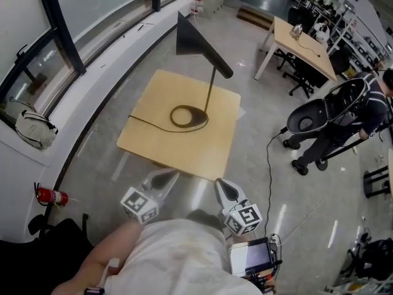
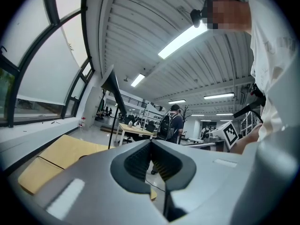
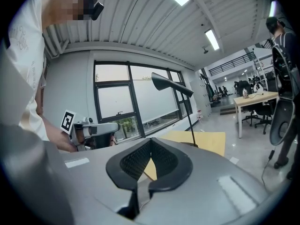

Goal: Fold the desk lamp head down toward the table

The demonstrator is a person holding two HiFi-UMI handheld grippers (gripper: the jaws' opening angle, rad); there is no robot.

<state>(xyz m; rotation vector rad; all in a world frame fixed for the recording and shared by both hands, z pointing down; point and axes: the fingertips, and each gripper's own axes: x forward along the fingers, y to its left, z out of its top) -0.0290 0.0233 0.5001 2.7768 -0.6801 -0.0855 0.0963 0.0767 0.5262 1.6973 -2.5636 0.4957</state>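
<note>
Wooden table [image 1: 218,137] on glossy office floor [image 1: 249,51]

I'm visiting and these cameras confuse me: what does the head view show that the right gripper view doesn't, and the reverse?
Only the head view shows the red fire extinguisher. Only the right gripper view shows the white ribbed ceiling and its strip lights. Both show the black desk lamp with its head raised, the square pale wooden table it stands on, and the left tool.
</note>
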